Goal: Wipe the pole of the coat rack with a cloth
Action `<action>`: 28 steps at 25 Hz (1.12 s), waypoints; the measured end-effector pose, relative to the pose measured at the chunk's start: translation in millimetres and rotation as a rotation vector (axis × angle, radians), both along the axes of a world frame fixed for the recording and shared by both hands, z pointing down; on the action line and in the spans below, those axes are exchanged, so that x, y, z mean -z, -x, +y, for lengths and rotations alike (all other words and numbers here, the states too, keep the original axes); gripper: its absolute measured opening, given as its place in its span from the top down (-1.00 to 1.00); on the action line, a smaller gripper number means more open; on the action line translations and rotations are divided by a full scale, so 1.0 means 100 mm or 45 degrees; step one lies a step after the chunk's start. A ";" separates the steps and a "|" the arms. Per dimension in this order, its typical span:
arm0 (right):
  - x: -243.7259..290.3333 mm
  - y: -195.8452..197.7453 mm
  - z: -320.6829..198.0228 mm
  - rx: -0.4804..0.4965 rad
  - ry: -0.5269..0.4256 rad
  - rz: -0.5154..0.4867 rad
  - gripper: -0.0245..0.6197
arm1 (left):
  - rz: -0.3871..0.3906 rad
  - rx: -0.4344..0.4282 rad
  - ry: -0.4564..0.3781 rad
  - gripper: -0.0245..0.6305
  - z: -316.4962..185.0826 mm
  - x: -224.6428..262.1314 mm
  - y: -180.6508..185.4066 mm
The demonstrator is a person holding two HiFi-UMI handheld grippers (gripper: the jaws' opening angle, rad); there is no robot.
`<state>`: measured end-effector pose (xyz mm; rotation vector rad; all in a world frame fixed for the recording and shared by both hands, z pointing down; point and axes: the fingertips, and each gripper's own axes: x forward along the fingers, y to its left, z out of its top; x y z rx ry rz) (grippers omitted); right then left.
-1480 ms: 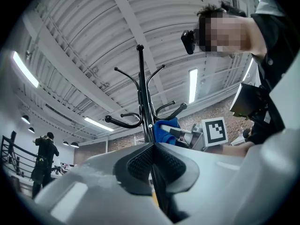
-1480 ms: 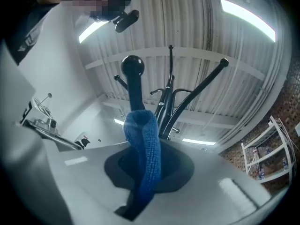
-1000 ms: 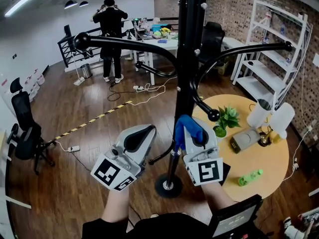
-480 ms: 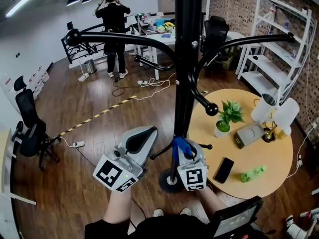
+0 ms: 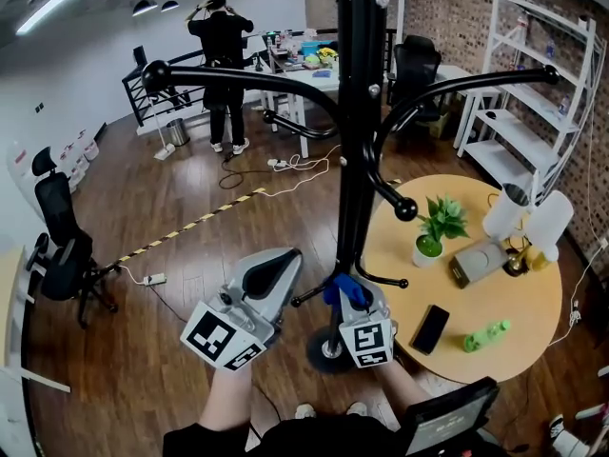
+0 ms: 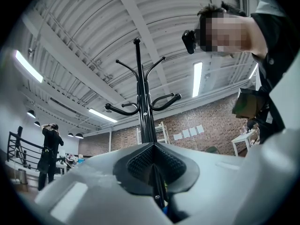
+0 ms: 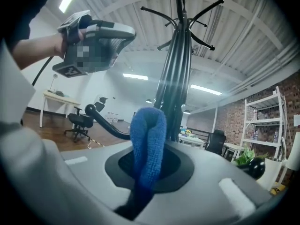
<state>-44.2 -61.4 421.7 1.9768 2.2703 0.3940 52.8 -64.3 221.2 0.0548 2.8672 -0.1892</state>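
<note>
The right gripper [image 5: 353, 301] had slid down the coat rack's pole [image 5: 358, 131] over the last second, from beside the knobbed hook to just below the lowest hook arm [image 5: 377, 279], not far above the base [image 5: 326, 351]. Its fingers were clamped shut on a folded blue cloth [image 7: 148, 135], which sat against the pole's right side, though actual contact could not be confirmed. The left gripper [image 5: 270, 272] had barely moved. It hovered left of the pole, its fingers closed together and holding nothing. That drop read as a downward wiping stroke nearly run out. The lower pole looked covered, and the tall stretch above probably remained.
</note>
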 end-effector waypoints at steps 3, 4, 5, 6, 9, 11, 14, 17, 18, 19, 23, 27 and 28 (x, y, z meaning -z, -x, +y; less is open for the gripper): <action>0.38 0.07 -0.08 -0.050 0.134 -0.015 0.88 | -0.008 0.008 -0.002 0.94 0.04 0.01 -0.02; 0.56 0.09 -0.10 -0.061 0.196 -0.022 0.88 | -0.012 0.009 -0.002 0.94 0.06 0.01 -0.02; 0.74 0.10 -0.11 -0.062 0.263 -0.032 0.88 | -0.017 0.009 -0.002 0.94 0.07 0.02 -0.01; 0.94 0.10 -0.11 -0.056 0.328 -0.041 0.88 | -0.024 0.006 -0.001 0.94 0.08 0.04 0.00; 1.52 0.08 -0.11 -0.030 0.488 -0.052 0.88 | -0.044 -0.016 0.010 0.94 0.05 0.09 0.05; 1.87 0.06 -0.10 -0.009 0.579 -0.058 0.88 | -0.055 -0.031 0.023 0.94 0.03 0.13 0.09; 2.27 0.07 -0.11 0.015 0.660 -0.091 0.88 | -0.072 -0.047 0.043 0.94 0.03 0.20 0.14; 2.58 0.08 -0.11 0.051 0.694 -0.148 0.88 | -0.090 -0.054 0.064 0.94 0.04 0.28 0.17; 2.69 0.08 -0.11 0.066 0.712 -0.151 0.88 | -0.095 -0.057 0.072 0.94 0.04 0.30 0.18; 2.79 0.09 -0.12 0.082 0.728 -0.143 0.88 | -0.099 -0.060 0.081 0.94 0.04 0.33 0.19; 3.07 0.09 -0.13 0.126 0.772 -0.118 0.88 | -0.107 -0.068 0.108 0.94 0.03 0.41 0.22; 3.14 0.09 -0.13 0.144 0.796 -0.139 0.88 | -0.111 -0.068 0.117 0.94 0.04 0.43 0.25; 3.13 0.09 -0.13 0.147 0.801 -0.142 0.88 | -0.111 -0.067 0.117 0.94 0.04 0.42 0.26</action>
